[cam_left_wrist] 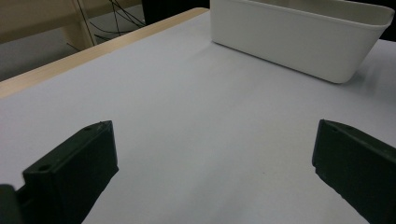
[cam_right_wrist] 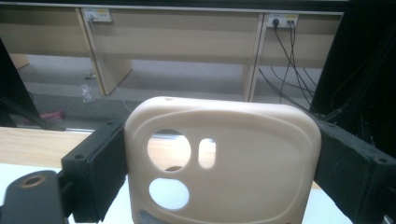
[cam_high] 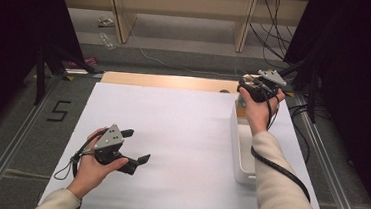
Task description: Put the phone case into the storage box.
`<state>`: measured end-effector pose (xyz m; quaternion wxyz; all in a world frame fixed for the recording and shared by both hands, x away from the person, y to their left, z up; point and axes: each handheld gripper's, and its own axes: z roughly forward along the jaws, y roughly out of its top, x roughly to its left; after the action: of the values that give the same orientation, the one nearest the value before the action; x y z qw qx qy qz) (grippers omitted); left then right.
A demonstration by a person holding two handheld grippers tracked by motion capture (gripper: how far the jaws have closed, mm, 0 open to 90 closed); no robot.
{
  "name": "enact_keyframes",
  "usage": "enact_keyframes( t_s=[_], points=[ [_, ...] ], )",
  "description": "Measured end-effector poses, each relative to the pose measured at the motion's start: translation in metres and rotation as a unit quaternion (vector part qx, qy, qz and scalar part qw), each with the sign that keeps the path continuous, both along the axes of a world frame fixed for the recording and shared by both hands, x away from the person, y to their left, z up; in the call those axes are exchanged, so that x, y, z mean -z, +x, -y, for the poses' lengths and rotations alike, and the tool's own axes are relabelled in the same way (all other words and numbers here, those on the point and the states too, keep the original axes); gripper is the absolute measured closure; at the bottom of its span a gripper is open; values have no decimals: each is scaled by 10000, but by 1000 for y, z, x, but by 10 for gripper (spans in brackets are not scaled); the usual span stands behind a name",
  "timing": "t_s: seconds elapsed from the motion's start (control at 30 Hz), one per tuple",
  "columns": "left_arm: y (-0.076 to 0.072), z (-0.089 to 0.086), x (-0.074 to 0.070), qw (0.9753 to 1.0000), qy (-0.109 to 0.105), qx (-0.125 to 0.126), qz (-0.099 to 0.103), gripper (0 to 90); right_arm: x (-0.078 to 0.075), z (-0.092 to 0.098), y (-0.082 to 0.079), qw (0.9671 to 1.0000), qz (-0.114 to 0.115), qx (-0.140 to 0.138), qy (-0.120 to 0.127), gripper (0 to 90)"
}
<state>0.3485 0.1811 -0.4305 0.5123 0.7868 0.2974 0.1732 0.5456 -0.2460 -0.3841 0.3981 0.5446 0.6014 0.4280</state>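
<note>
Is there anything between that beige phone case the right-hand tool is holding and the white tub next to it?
Nothing visible. The right gripper holds the phone case up in the air by the far end of the white bin, whose inside, as far as it shows, looks bare. The left gripper, open, sits well off to the side.

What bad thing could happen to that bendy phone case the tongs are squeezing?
1. The right tongs pinch the beige phone case only by its side edges, so it might slip out.
2. It hangs near the table's far edge, past the white bin, so it could fall outside it.
</note>
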Motion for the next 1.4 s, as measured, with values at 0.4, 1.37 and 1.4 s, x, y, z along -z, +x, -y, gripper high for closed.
enact_keyframes(
  t_s=[0.4,1.37,1.4],
  points=[
    [0,0,0,10000,4,3,2,0,6,0,0,10000,-79,-10,-25,118],
    [0,0,0,10000,9,5,-8,0,10,0,0,9999,-133,-18,-40,119],
    [0,0,0,10000,6,5,-7,0,10,0,1,9999,-137,-18,-39,119]
  ],
)
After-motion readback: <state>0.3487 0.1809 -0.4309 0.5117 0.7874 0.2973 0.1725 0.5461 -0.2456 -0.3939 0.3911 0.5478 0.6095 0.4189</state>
